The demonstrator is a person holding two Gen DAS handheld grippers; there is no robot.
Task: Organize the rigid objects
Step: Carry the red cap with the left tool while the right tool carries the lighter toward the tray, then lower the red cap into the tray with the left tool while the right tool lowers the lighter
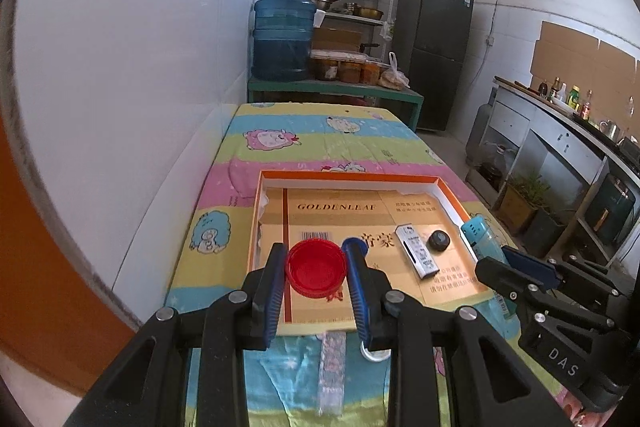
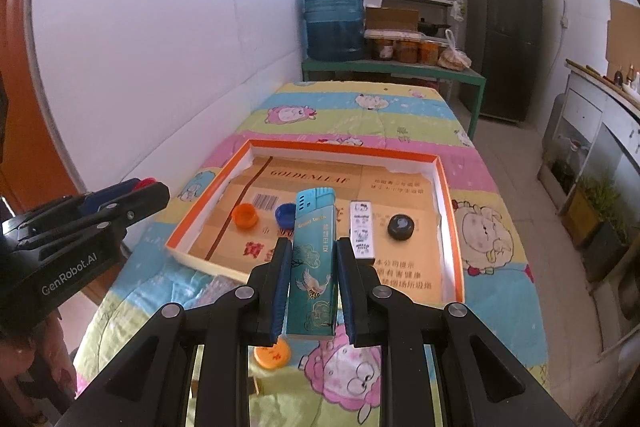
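While I hover above the bench, the orange-rimmed tray reads "GOLDENLEAF". My right tongs are clamped on a teal lighter printed with gold cranes. My left tongs, partly open, pinch a ribbed red cap over the tray.

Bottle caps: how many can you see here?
4. A red cap is held between the left gripper's fingers. An orange cap and a blue cap lie in the tray. Another orange cap lies on the cloth. More may be hidden.
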